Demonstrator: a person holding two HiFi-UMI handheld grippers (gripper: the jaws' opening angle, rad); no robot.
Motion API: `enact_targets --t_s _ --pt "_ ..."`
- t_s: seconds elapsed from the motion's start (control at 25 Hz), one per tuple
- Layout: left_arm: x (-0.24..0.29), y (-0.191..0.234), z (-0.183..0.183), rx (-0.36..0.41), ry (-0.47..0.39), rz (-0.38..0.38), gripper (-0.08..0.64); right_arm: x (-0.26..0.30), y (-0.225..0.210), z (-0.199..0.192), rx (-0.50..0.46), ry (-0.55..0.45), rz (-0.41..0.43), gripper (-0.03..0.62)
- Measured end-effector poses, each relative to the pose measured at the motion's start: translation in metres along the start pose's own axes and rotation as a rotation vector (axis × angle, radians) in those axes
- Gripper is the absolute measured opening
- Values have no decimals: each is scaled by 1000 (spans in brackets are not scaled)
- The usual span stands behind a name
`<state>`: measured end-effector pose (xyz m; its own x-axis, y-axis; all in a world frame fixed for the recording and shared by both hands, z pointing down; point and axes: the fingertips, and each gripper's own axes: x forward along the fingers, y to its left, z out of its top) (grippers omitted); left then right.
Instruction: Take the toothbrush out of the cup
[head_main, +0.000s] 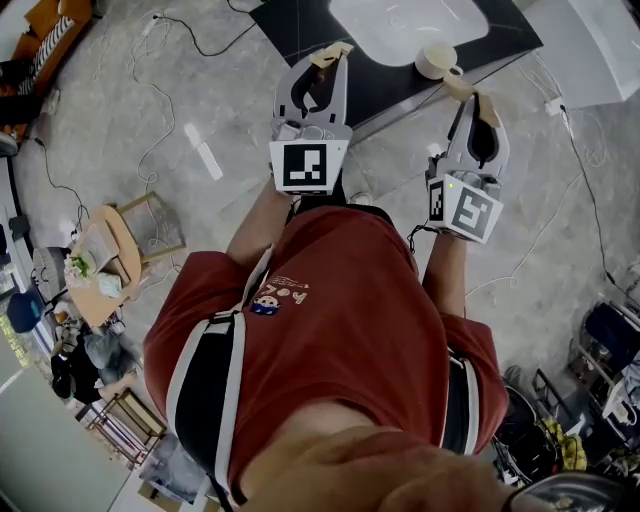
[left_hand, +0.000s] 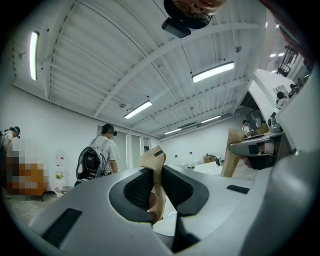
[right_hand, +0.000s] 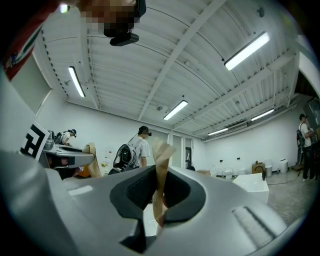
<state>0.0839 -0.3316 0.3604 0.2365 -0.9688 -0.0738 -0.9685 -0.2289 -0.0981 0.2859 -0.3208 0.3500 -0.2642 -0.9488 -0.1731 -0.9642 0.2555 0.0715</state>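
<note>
Although the person's red shirt (head_main: 330, 330) fills the near half of the head view, both tools show clearly just beyond it. The left gripper (head_main: 333, 52) is at 12 o'clock and the right gripper (head_main: 468, 92) at about 2 o'clock, and both point away toward a dark counter (head_main: 400, 95). In the left gripper view the taped fingertips (left_hand: 153, 155) lie against each other with nothing caught between them. In the right gripper view the fingertips (right_hand: 163, 150) are the same, so both tools are closed and empty.

On the counter, at 11 o'clock from the right gripper's tips and near them, stands a beige round thing that I take for the cup (head_main: 436, 60). Behind it lies a white sink basin (head_main: 410, 25).

I judge that this fits two stages equally. Either the brush stands in the cup and the reach is to come, or the brush is already out and laid somewhere outside the pictures. Which one it is cannot be settled here, so I name no next move. In both cases the mouth of the cup would need to be seen more closely.

The toothbrush I cannot find in any view. A small pale piece (head_main: 455, 73) between the cup and the right gripper is too small to name. Both gripper views look mostly at ceiling lamps (right_hand: 245, 50) and distant people (left_hand: 102, 150), and I do not find the cup in them.
</note>
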Motion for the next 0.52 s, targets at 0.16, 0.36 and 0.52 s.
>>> enact_targets --t_s 0.16,0.36,0.52 --pt "0 1 -1 5 9 -4 58 0 1 0 1 0 1 34" --pt "2 1 1 -3 -4 -3 58 2 2 -1 2 3 2 34" --pt "5 2 -3 11 9 -4 58 5 0 -5 1 7 4 34"
